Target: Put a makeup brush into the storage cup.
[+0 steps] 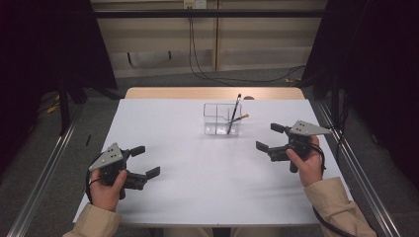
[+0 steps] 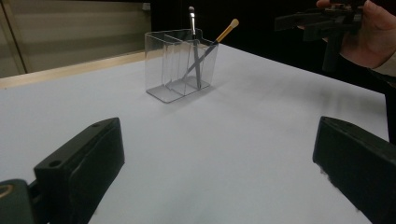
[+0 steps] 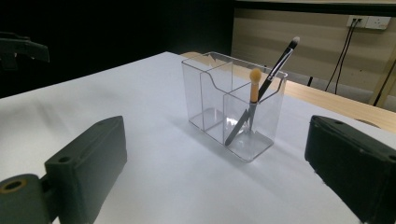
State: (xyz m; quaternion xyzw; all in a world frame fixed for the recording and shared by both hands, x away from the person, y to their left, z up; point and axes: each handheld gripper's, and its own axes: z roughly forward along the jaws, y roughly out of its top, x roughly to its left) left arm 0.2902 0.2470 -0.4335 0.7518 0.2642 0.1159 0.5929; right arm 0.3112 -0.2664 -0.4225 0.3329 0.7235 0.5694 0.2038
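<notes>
One clear organiser was seen on one desk; two makeup brushes were counted in it, one black-handled, one orange-tipped. Two grippers were held.

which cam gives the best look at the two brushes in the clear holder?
Right gripper view: the two brushes stand close and sharp, crossed in one end compartment of the clear holder. Left gripper view shows them farther off through the walls; the high view shows them small and thin.
</notes>
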